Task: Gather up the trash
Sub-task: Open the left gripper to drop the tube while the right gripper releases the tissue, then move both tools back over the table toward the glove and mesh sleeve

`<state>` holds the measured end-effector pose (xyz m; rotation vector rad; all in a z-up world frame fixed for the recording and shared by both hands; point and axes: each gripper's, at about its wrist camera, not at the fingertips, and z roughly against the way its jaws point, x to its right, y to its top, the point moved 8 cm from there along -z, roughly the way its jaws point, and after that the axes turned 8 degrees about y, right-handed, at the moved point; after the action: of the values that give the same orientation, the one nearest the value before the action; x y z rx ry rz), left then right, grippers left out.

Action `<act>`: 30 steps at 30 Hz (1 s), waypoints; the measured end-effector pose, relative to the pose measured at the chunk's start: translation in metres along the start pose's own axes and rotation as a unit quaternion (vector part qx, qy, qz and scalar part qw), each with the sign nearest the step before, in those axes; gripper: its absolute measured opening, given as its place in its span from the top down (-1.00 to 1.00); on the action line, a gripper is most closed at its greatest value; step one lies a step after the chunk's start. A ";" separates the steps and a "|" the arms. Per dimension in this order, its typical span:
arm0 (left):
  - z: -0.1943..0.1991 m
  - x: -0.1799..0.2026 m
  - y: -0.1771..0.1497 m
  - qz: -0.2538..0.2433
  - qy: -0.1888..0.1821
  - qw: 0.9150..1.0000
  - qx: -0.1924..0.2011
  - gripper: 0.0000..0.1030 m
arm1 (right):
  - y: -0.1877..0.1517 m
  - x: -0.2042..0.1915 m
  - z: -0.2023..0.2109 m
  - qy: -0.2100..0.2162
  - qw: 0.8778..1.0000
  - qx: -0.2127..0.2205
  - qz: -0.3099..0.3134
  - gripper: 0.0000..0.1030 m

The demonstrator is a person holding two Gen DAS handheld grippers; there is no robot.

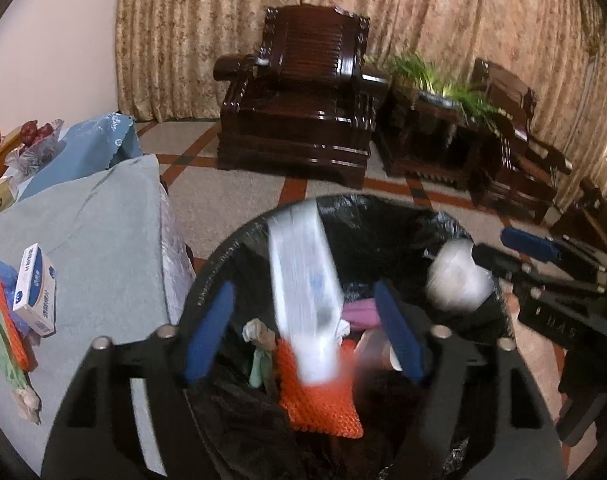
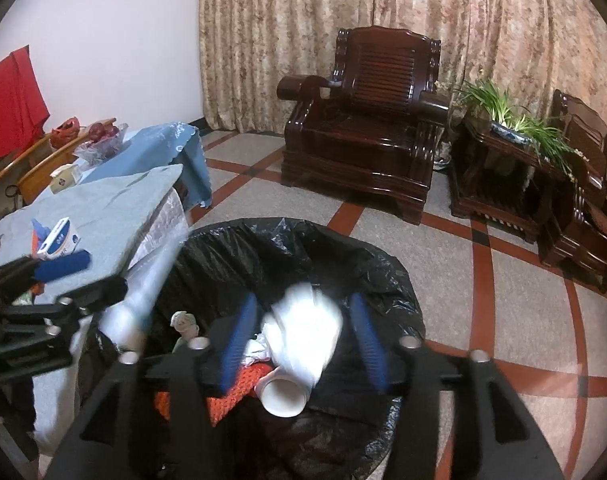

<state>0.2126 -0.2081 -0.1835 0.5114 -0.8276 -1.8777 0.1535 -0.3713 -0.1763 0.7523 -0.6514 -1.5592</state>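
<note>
My left gripper hangs open over a trash bin lined with a black bag. A long white plastic wrapper shows blurred between its blue pads, touching neither. My right gripper is open over the same bin, and a blurred crumpled white bag sits between its fingers, clear of the pads. Inside the bin lie an orange foam net, a white cup and other scraps. Each gripper shows in the other's view: the right gripper at right, the left gripper at left.
A table with a grey-blue cloth stands left of the bin and carries a white-and-blue box and an orange net. Beyond the tiled floor stand a dark wooden armchair and a plant stand.
</note>
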 end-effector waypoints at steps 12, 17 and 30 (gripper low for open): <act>0.044 -0.061 -0.008 0.031 0.064 0.997 0.028 -0.80 | 0.006 -0.014 0.020 0.015 0.999 0.026 -0.017 -0.88; 0.069 -0.104 -0.019 0.063 0.101 0.992 0.033 -0.81 | 0.008 -0.045 0.020 0.042 0.999 0.026 -0.007 -0.88; 0.124 -0.216 -0.059 0.122 0.206 0.970 0.038 -0.81 | 0.011 -0.147 0.004 0.110 0.993 0.022 0.044 -0.88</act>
<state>0.1870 0.0435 -0.1451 0.7794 -0.6500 -1.4514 0.1668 -0.2265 -0.1506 0.9025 -0.5510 -1.3625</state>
